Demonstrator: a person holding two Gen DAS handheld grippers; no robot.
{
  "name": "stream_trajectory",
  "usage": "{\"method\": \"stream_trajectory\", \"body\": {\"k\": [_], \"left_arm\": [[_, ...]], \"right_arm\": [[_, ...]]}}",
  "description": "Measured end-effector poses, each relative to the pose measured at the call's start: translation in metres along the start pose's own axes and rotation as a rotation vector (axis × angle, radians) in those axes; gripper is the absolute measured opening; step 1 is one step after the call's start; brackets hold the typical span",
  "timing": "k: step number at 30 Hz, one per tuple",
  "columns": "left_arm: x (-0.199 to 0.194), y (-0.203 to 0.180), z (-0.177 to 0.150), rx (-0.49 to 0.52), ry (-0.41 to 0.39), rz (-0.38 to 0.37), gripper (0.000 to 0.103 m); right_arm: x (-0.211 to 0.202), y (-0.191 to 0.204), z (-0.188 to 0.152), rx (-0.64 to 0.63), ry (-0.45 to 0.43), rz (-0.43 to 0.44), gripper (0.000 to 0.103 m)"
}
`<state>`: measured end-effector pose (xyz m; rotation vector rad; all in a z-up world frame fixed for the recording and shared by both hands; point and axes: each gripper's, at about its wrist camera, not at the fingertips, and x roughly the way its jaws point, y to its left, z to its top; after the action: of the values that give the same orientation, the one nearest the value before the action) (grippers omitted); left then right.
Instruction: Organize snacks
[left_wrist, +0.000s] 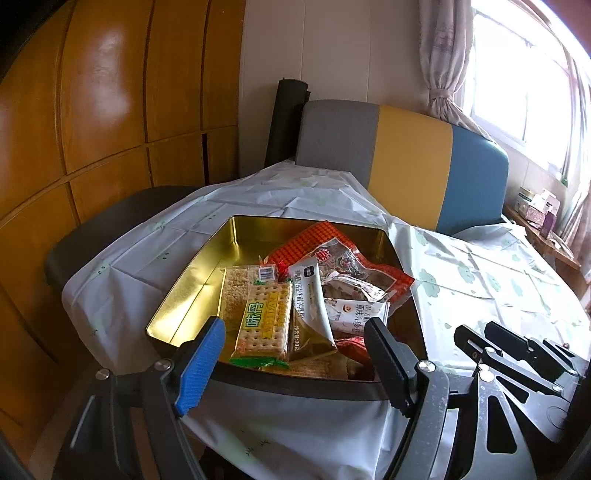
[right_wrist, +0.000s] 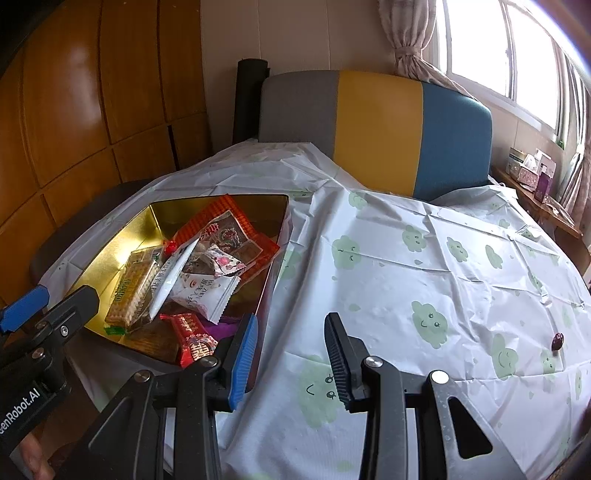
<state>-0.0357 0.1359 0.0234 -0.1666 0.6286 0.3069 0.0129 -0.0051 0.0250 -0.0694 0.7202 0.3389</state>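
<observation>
A: Your right gripper (right_wrist: 290, 360), jaws apart and empty, hovers over the tablecloth (right_wrist: 424, 258). Where's the stray?

B: The small dark snack (right_wrist: 557, 341) lies at three o'clock, well apart. Your left gripper (left_wrist: 295, 360), also apart, faces the tin (left_wrist: 192, 273) at twelve.

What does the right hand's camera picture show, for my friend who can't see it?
A gold tin full of snack packets sits at the left of a table covered in a white cloth with green clouds. The right gripper hovers open and empty over the cloth beside the tin. One small dark red snack lies alone on the cloth, far right.
</observation>
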Motion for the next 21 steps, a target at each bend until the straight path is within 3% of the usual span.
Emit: {"method": "stream_trajectory", "body": {"k": [21], "left_arm": [[0.0003, 0.0016, -0.0001, -0.005, 0.003, 0.006, 0.079]], "right_arm": [[0.0028, 0.0027, -0.0004, -0.014, 0.006, 0.013, 0.038]]}}
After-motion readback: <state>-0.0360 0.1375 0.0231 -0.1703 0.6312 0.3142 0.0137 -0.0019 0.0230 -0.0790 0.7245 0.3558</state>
